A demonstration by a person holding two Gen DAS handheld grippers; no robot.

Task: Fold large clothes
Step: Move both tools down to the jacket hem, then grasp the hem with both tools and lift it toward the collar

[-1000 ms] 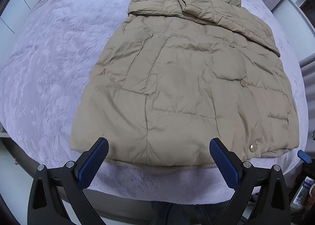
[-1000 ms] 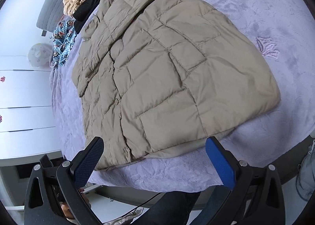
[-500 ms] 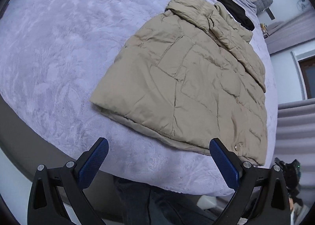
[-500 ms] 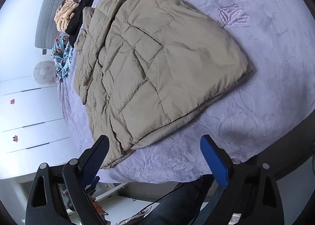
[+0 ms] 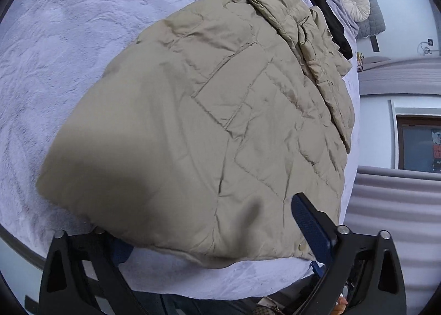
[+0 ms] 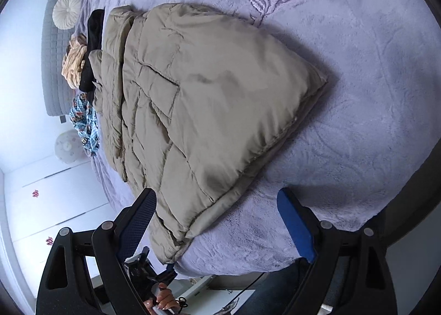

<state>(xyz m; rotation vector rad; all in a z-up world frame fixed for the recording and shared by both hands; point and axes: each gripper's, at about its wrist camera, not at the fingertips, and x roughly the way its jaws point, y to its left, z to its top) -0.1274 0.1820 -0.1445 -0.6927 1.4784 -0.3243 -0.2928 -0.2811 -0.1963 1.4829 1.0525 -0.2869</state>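
A lilac plush bedspread [image 5: 69, 47] fills both views, and on it the beige quilted puffer jacket [image 5: 209, 122] lies flat, centre frame, its hem toward the lower edge. The left gripper [image 5: 215, 235] is spread wide astride the hem, one finger over the fabric, the other tucked under it; nothing is pinched yet. The right gripper [image 6: 217, 218] gapes equally wide at the opposite hem corner, empty. Both should probably bite through every layer before lifting. Only the right view shows the white drawers [image 6: 55, 204]; only the left shows the dark window [image 5: 419, 146].
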